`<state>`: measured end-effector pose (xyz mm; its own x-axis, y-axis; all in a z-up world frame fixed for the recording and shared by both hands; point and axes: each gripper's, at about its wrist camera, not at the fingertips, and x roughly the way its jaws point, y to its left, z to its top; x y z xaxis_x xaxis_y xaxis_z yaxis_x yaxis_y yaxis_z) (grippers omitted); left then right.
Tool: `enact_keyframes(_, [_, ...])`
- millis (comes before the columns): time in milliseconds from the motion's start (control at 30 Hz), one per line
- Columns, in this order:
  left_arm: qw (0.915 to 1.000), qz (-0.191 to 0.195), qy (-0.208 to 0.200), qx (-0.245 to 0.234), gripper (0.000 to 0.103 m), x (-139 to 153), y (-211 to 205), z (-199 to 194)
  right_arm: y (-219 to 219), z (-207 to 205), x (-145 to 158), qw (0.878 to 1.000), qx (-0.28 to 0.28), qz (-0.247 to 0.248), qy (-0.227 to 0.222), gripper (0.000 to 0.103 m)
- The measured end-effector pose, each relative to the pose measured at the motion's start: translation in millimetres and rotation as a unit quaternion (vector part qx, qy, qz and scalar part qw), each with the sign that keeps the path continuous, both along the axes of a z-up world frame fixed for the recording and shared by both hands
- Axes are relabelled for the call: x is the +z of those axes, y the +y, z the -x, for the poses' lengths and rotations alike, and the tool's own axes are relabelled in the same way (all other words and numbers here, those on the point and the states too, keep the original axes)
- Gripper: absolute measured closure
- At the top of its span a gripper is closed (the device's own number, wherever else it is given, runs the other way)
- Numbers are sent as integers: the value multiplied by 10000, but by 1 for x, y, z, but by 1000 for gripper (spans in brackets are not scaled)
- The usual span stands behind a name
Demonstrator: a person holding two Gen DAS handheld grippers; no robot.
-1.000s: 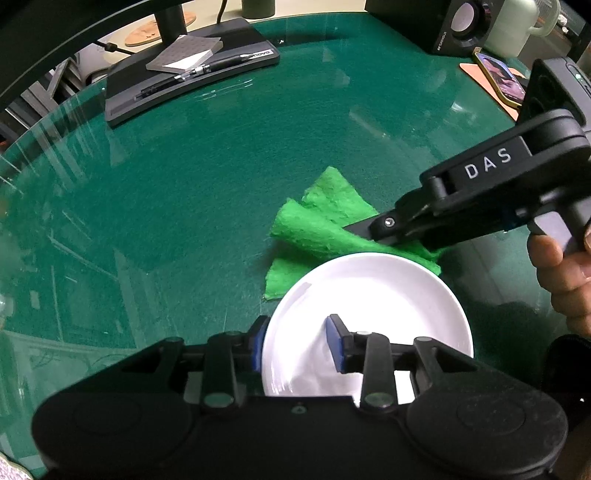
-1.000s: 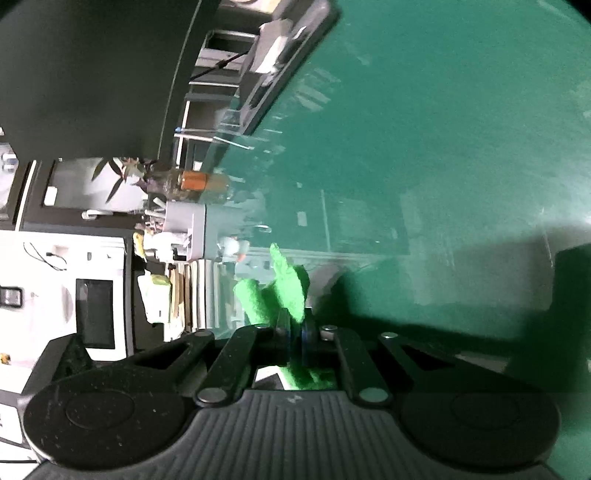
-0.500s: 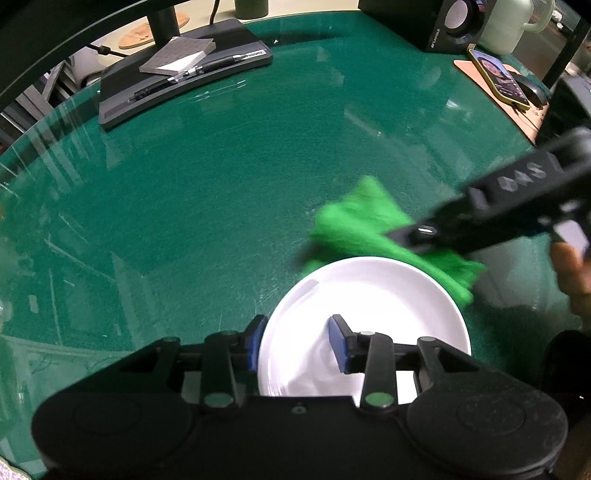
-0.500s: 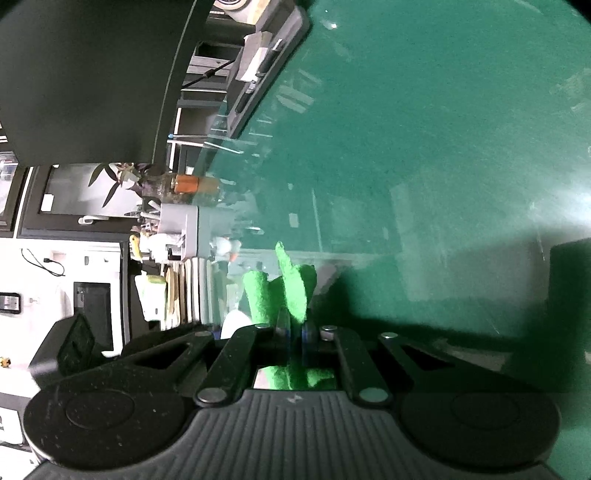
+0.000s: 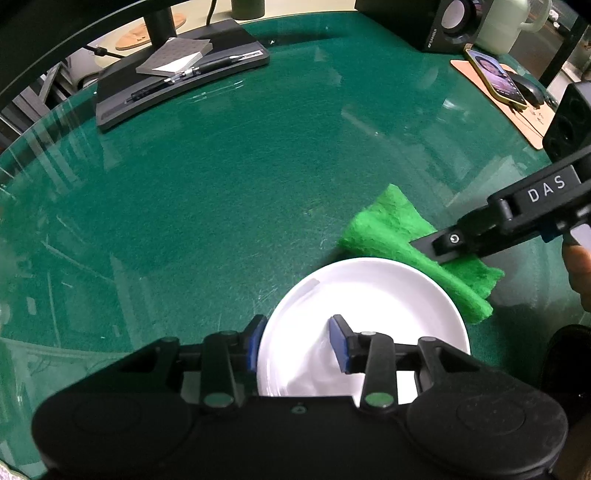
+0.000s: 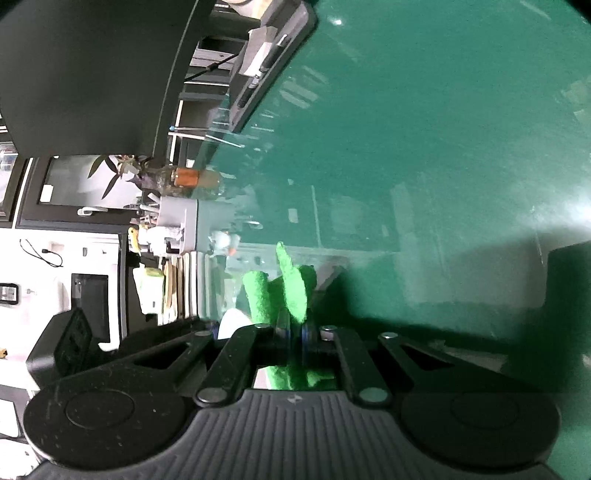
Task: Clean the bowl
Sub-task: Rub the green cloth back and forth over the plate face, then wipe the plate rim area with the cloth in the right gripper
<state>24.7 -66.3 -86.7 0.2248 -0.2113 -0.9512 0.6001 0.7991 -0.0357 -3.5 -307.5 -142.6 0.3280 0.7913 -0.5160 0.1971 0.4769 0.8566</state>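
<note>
A white bowl [image 5: 373, 295] rests on the green table at the bottom centre of the left wrist view. My left gripper [image 5: 298, 341] is shut on the bowl's near rim, one blue pad outside and one inside. My right gripper [image 5: 424, 246] comes in from the right, shut on a bright green cloth [image 5: 391, 229] that hangs over the bowl's far right rim. In the right wrist view the cloth [image 6: 291, 288] sticks out from between the closed fingers of my right gripper [image 6: 294, 338], and a sliver of the bowl [image 6: 231, 321] shows to the left.
A black monitor stand [image 5: 177, 85] with a notepad and pen sits at the far left. A speaker [image 5: 447, 22], a phone [image 5: 495, 75] on a tan mat and a second speaker [image 5: 569, 122] line the far right. The table's glass edge curves along the left.
My right gripper has carried the green cloth to the right along the bowl's far rim, from its left-centre to its right side. The left gripper and bowl have stayed put.
</note>
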Motion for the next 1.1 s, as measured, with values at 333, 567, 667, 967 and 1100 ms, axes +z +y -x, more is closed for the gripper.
enact_keyframes(333, [10000, -8, 18, 18, 64, -2, -3, -6, 45, -39, -8, 9996, 204, -54, -184, 96])
enact_keyframes(567, [9991, 45, 116, -415, 62, -4, -10, -8, 20, -19, -2, 9999, 17, -72, -111, 96])
enact_keyframes(667, [9983, 48, 151, -558, 62, -5, -13, -13, -1, 4, 2, 9997, -222, -50, 0, 96])
enact_keyframes(967, [9964, 389, 150, 738, 67, 4, 15, 0, -18, 30, -10, 9964, -751, -231, 310, 96])
enact_keyframes(1100, [9941, 368, 275, 981, 67, -5, 21, 9, -18, 26, -7, 9961, -833, -249, 138, 96])
